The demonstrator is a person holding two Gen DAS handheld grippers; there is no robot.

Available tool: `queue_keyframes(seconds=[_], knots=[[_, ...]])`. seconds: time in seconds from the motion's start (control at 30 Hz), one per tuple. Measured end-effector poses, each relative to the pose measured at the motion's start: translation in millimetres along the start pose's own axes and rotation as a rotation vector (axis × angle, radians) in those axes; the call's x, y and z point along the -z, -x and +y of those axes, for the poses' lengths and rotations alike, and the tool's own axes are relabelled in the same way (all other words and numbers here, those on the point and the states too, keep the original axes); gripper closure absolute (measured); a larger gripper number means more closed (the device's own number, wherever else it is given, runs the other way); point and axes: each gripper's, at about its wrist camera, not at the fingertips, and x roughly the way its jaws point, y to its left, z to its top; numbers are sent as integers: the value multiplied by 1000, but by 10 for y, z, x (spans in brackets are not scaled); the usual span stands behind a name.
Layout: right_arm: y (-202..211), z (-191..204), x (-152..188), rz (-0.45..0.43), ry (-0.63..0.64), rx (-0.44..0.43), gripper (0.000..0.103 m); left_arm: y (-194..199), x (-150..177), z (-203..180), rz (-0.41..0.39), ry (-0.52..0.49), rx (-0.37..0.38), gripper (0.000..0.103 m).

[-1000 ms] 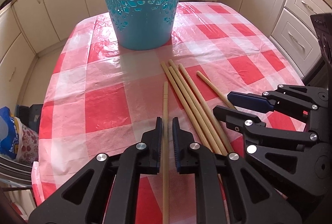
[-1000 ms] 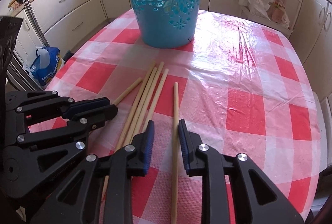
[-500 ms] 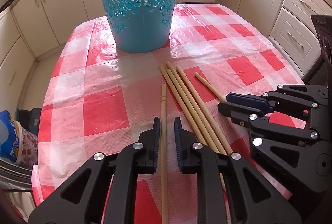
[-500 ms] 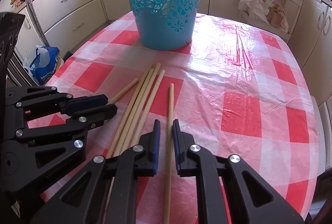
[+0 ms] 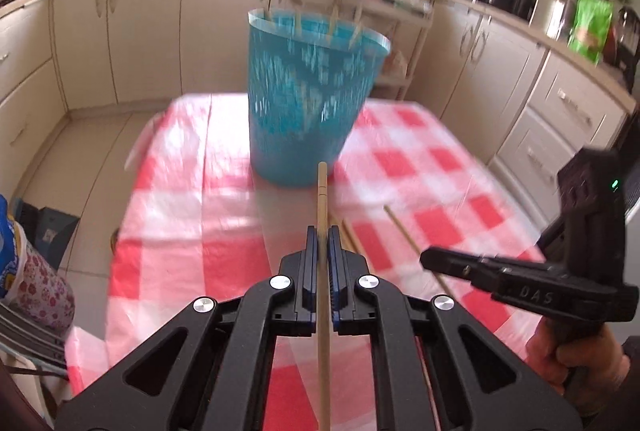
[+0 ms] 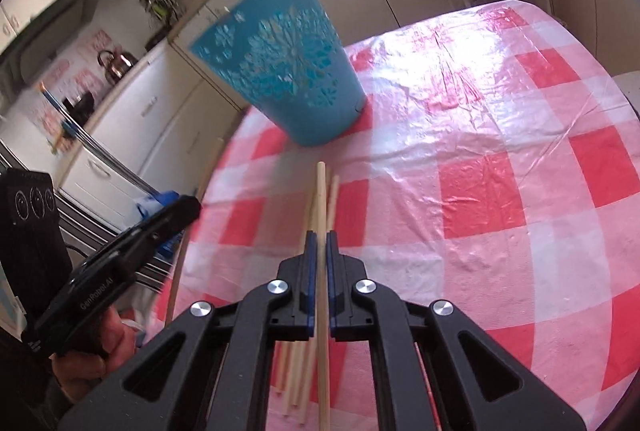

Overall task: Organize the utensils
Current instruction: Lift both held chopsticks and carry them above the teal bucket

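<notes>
In a kitchen, I hold both grippers over the bench [image 6: 500, 151], its red-and-white checked cover glossy under daylight. My left gripper [image 5: 322, 237] has its jaws clamped on a single wooden chopstick [image 5: 322, 199], which juts forward toward the blue cut-out basket [image 5: 308, 103] standing at the far end of the bench; stick ends poke above the basket's rim. My right gripper [image 6: 321, 241] likewise has its jaws closed on a second chopstick [image 6: 321, 195], raised above the loose chopsticks [image 6: 296, 371] lying side by side on the cover beneath it. In the left view the scene is blurred.
</notes>
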Motion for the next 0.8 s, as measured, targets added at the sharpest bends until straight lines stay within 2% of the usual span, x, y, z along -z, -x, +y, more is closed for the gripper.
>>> queue_keyframes(seconds=[0.13, 0.37, 0.6, 0.8], knots=[[201, 189, -170, -78, 12, -54, 97, 237, -241, 14, -107, 6, 16, 98], [555, 570, -574, -258, 53, -115, 97, 471, -623, 103, -243, 35, 42, 98], [609, 801, -977, -364, 74, -143, 97, 513, -954, 171, -308, 52, 66, 98], [532, 929, -1423, -442, 69, -160, 97, 398, -1399, 175, -377, 64, 104, 98]])
